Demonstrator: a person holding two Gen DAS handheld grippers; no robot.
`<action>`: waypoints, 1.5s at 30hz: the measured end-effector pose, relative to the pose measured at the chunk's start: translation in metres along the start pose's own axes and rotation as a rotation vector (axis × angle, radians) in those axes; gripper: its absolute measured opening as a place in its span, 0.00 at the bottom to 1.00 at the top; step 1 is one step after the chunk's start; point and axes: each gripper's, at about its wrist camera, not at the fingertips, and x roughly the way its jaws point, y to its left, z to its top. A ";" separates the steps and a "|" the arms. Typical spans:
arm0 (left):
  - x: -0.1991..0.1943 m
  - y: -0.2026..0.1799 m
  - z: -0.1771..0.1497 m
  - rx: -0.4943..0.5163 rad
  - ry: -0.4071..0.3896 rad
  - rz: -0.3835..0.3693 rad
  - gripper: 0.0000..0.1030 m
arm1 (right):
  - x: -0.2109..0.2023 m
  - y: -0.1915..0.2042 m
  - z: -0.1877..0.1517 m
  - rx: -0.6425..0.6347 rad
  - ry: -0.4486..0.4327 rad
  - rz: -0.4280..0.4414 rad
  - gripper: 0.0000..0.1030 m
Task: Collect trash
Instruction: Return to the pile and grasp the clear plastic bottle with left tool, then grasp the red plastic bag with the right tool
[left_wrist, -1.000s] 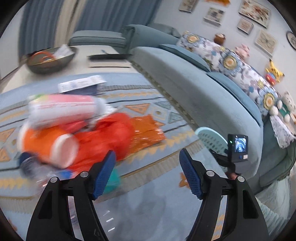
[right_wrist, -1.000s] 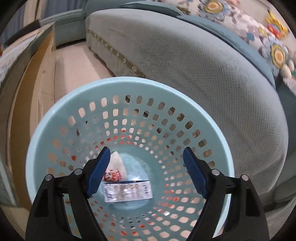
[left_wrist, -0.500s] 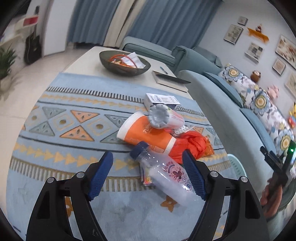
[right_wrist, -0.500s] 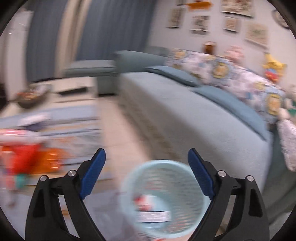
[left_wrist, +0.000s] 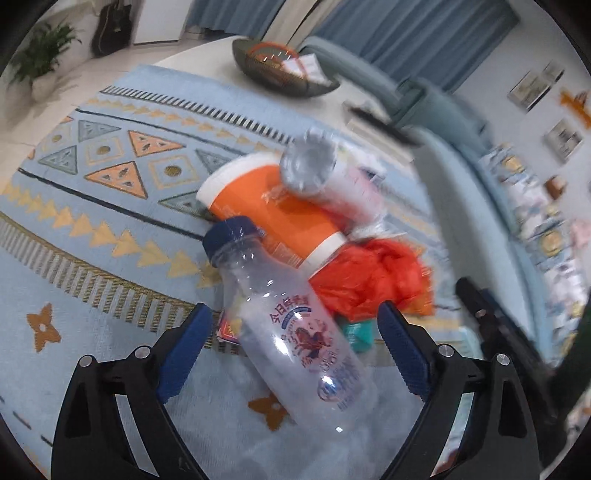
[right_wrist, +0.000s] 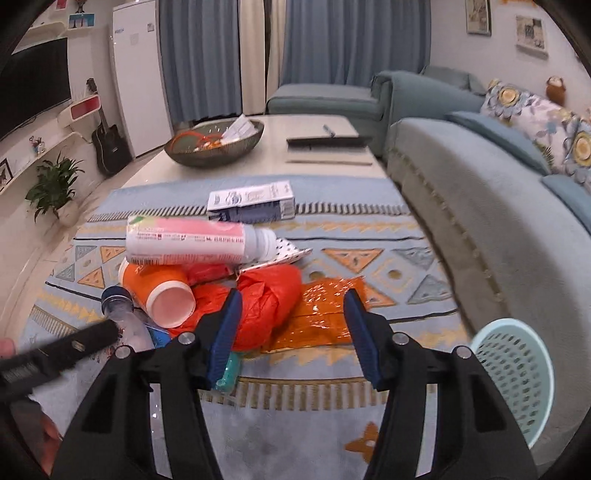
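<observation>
- While spread wide above the rug (left_wrist: 110, 236), left tongs (left_wrist: 291, 354) frame a clear bottle (left_wrist: 291, 332) with a dark blue cap, both blue pads apart from it, nothing gripped.
- Lying on the rug at the near end of the trash pile, cap pointing far-left, against an orange cup (left_wrist: 273, 214) with a silver-capped pink bottle (left_wrist: 325, 181) on top and a crumpled orange bag (left_wrist: 369, 280) to the right.
- Right tongs (right_wrist: 291, 332) likewise wide open and empty, hovering over the orange bag (right_wrist: 266, 306) and a flat orange wrapper (right_wrist: 325, 314).
- Light blue basket (right_wrist: 517, 373) at the near right of the right view, just beside the sofa (right_wrist: 480, 206); white box (right_wrist: 251, 201) at the far side of the pile; bowl (right_wrist: 214, 142) on the desk (right_wrist: 273, 155) beyond.
- Compared with half a second ago: left tongs closer to the clear bottle, now much larger in view; right tongs swung off the basket toward the pile.
</observation>
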 end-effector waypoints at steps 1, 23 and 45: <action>0.005 -0.001 0.000 -0.003 0.007 0.016 0.86 | 0.004 -0.002 0.001 0.005 0.007 0.009 0.52; -0.020 0.050 -0.033 0.172 0.085 -0.051 0.61 | 0.079 0.026 0.000 0.098 0.150 0.075 0.73; -0.072 0.020 -0.025 0.295 -0.053 -0.213 0.61 | -0.019 -0.013 -0.007 0.150 -0.027 0.088 0.26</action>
